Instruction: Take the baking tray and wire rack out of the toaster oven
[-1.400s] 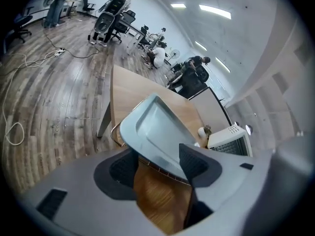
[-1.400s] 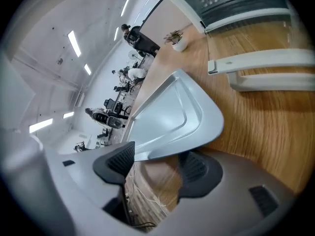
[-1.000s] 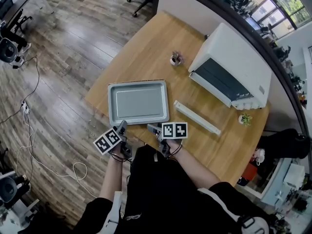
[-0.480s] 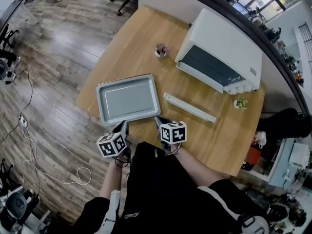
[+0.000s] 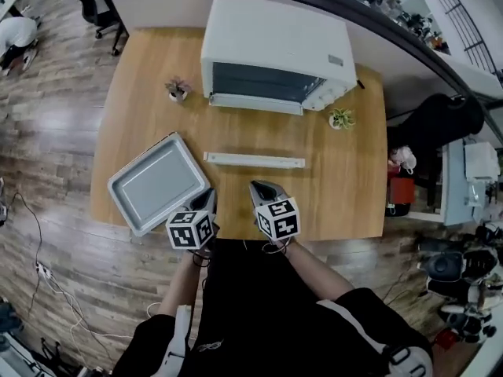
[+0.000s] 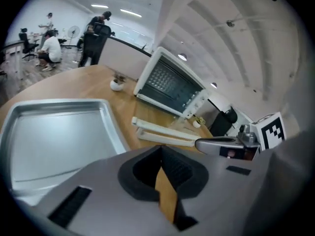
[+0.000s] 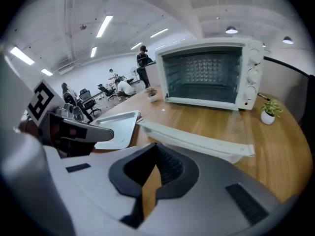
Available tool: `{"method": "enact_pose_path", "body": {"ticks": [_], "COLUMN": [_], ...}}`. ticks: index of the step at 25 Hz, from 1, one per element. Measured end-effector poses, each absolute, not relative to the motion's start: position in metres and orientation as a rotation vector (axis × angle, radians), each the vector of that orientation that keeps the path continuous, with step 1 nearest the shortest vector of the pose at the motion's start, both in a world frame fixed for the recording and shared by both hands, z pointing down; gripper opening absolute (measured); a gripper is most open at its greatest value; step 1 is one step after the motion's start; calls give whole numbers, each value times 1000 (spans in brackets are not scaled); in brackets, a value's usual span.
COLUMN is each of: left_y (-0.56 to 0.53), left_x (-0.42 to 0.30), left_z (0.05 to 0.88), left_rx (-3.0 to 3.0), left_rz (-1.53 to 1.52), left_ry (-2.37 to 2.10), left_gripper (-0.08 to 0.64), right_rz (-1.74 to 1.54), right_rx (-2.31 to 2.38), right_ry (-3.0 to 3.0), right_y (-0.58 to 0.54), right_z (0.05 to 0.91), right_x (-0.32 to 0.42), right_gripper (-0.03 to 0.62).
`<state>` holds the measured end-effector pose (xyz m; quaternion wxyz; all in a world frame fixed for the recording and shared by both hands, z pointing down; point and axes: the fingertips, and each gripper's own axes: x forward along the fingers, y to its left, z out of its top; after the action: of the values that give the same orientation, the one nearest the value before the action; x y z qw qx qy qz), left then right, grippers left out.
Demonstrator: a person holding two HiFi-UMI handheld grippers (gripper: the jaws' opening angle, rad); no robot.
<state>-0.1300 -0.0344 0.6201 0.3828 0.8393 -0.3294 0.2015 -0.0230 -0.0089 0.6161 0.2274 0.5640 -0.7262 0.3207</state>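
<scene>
The tray (image 5: 157,183) is already out; it lies flat and empty on the left part of the table (image 5: 346,187), near the front edge and well apart from the oven. Just right of it is my left gripper (image 5: 207,199); its jaws have just been closing and now stand together with nothing between them (only the wood of the table shows through the slit); it touches nothing. Next comes a long white bar (image 5: 253,160), lying across the table between my grippers and the oven; what it is I cannot tell, but it is not a rack. My right gripper (image 5: 264,188) hovers beside the left one, with its jaws also together and empty. Behind the bar stands the oven (image 5: 271,53); its glass door looks shut. Through the glass, in the right gripper view, I see a grid pattern; whether this is the rack or the back wall I cannot say. No rack lies anywhere on the table; so I judge the task about half done, with the tray finished and the rack left. For the rest I must open the door, grip the rack at its front and pull it out level.
</scene>
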Motion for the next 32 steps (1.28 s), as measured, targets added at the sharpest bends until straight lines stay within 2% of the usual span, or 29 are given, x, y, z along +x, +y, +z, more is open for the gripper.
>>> {"method": "enact_pose_path", "body": {"ticks": [8, 16, 24, 32], "left_y": [-35, -51, -66, -68], "left_x": [-31, 38, 60, 56], "left_z": [590, 469, 358, 296], "left_rx": [2317, 2610, 2769, 2879], "left_rz": [578, 374, 145, -22], "left_ry": [-708, -710, -844, -971], "left_gripper": [23, 23, 23, 23], "right_rz": [884, 668, 350, 118], "right_rx": [1829, 1998, 2073, 2115], "right_ry": [-1914, -2009, -2138, -2197], "right_y": [13, -7, -27, -26], "right_z": [584, 488, 381, 319], "right_x": [73, 129, 156, 166], "right_gripper": [6, 6, 6, 6]}}
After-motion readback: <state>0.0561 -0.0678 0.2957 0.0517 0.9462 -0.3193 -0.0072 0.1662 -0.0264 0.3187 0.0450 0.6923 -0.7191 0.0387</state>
